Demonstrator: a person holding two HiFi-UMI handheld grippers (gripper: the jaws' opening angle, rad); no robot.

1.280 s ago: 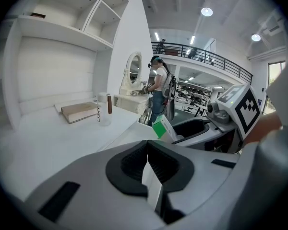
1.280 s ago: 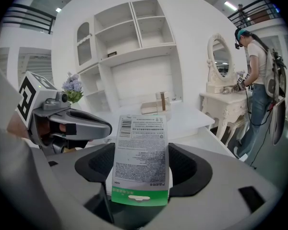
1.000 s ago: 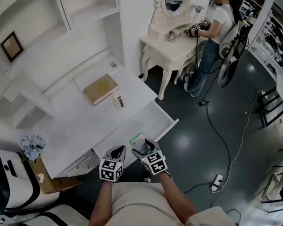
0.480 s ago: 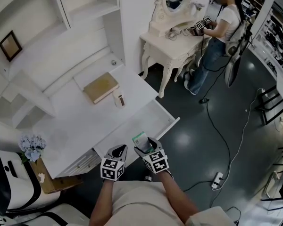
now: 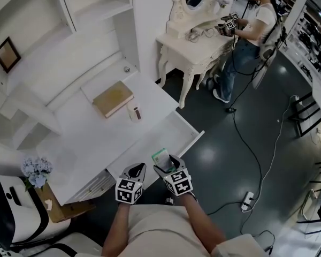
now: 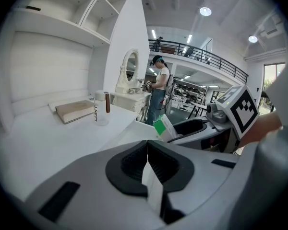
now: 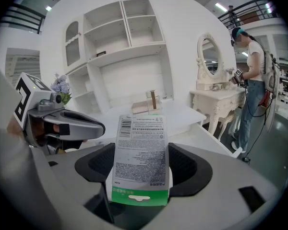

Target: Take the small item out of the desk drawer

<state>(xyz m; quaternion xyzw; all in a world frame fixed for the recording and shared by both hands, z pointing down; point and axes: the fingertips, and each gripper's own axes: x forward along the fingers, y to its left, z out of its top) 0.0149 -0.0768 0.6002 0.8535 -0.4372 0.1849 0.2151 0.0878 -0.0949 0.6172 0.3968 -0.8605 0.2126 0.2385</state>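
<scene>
A small flat packet (image 5: 160, 156), white with a green end, is held above the near end of the open white desk drawer (image 5: 177, 134). My right gripper (image 5: 166, 166) is shut on it. In the right gripper view the packet (image 7: 139, 152) stands upright between the dark pads, printed side facing the camera. My left gripper (image 5: 136, 172) hovers just left of the right one, shut, with nothing in it. In the left gripper view its jaws (image 6: 147, 150) meet in a line, and the packet (image 6: 164, 127) shows off to the right.
On the white desk (image 5: 80, 138) lie a tan book (image 5: 113, 98) and a small bottle (image 5: 134, 113). Shelves rise behind it. A person (image 5: 245, 33) works at a white vanity table (image 5: 195, 43). A cable and power strip (image 5: 247, 201) lie on the dark floor.
Both grippers have stayed almost still over the drawer's near end, the packet still in the right one. The person at the vanity has shifted a little.
</scene>
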